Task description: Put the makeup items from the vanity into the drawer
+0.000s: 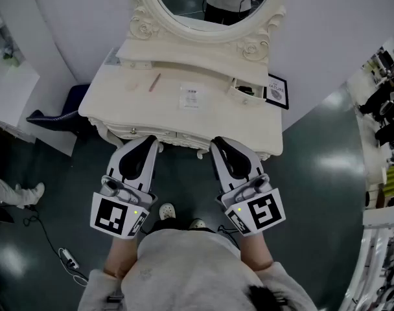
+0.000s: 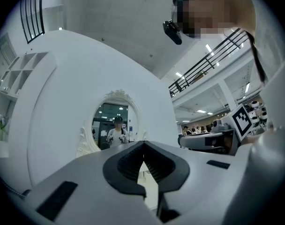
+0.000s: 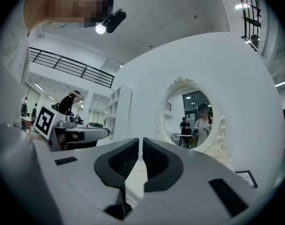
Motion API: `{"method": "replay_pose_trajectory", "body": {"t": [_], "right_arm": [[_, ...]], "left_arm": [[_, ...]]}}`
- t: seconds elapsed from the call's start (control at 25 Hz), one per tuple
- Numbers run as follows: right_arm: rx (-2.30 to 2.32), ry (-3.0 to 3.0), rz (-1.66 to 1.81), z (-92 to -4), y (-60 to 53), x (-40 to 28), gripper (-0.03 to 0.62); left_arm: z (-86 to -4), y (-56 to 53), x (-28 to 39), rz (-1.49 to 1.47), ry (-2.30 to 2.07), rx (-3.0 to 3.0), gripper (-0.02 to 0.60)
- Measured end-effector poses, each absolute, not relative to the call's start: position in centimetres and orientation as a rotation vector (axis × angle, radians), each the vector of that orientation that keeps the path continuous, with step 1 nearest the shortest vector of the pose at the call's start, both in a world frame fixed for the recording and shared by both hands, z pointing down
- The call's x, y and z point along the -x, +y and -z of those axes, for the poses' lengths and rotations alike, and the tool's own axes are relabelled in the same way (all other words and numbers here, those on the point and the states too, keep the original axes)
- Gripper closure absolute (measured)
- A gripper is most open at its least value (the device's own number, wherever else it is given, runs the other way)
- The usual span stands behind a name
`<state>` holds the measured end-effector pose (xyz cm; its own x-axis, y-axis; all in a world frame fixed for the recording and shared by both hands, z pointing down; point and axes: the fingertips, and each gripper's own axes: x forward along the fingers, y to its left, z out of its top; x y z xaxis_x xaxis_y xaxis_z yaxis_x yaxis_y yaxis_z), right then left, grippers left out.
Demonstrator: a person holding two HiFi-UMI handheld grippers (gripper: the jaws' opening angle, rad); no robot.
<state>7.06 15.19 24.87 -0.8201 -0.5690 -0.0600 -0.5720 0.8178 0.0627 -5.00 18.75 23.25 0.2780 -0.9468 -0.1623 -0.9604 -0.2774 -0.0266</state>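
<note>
The white vanity [image 1: 119, 105] with its oval mirror [image 1: 184, 5] stands straight ahead of me. On its top lie a thin pink pencil-like item [image 1: 155, 81] and a flat white packet [image 1: 192, 97]. A small drawer [image 1: 243, 91] stands pulled out at the right of the raised back tier. My left gripper [image 1: 151, 140] and right gripper [image 1: 216, 142] hover side by side just before the vanity's front edge, both shut and empty. The left gripper [image 2: 143, 146] and the right gripper [image 3: 139, 142] both point at the mirror, with nothing between their pads.
A black-framed picture [image 1: 278, 91] leans at the vanity's right end. A dark blue seat or bag [image 1: 57, 116] sits low at its left, beside a white shelf unit [image 1: 12, 89]. A power strip [image 1: 69, 259] lies on the dark floor. Racks [image 1: 385, 109] line the right side.
</note>
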Motion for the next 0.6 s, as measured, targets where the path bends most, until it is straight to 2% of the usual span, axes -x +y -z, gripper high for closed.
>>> {"method": "replay_pose_trajectory", "body": {"t": [0.6], "right_arm": [[0.965, 2.945, -0.102, -25.4, 15.0, -3.3, 0.556]], "left_arm": [[-23.4, 18.2, 8.5, -0.188, 1.772, 2.443, 0.566]]}}
